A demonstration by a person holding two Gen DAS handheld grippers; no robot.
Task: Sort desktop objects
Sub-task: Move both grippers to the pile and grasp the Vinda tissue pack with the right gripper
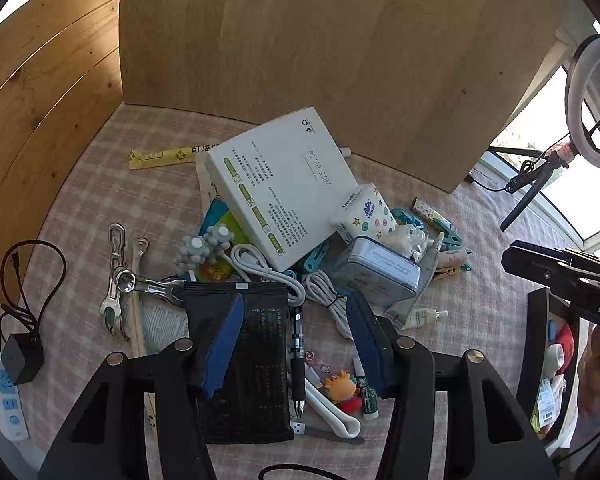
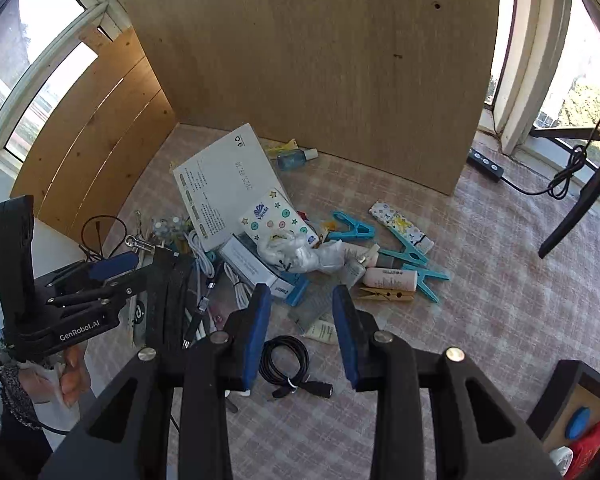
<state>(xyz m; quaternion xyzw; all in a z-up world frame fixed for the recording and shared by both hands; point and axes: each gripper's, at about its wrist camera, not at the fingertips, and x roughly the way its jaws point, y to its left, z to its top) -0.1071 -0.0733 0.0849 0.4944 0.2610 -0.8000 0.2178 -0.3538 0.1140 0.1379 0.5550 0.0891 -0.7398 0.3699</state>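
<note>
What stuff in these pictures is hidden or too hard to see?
- Left view: whatever lies under the white box; the box covers it.
- Left view: small print on the black mesh pouch; too small, partly behind the left gripper.
- Right view: the tray's contents; cut off by the corner.
- Right view: the person's hand; behind the left gripper.

Checked tablecloth (image 2: 500, 300) over the table. Plywood board (image 1: 320, 40) upright behind the clutter; plank panel (image 1: 40, 100) at its left. Ring light (image 1: 592, 92) on a stand by the window (image 2: 580, 80). White power strip (image 1: 4, 392) carrying a black adapter (image 1: 20, 356). Black power strip (image 2: 485, 165) near the sill.
</note>
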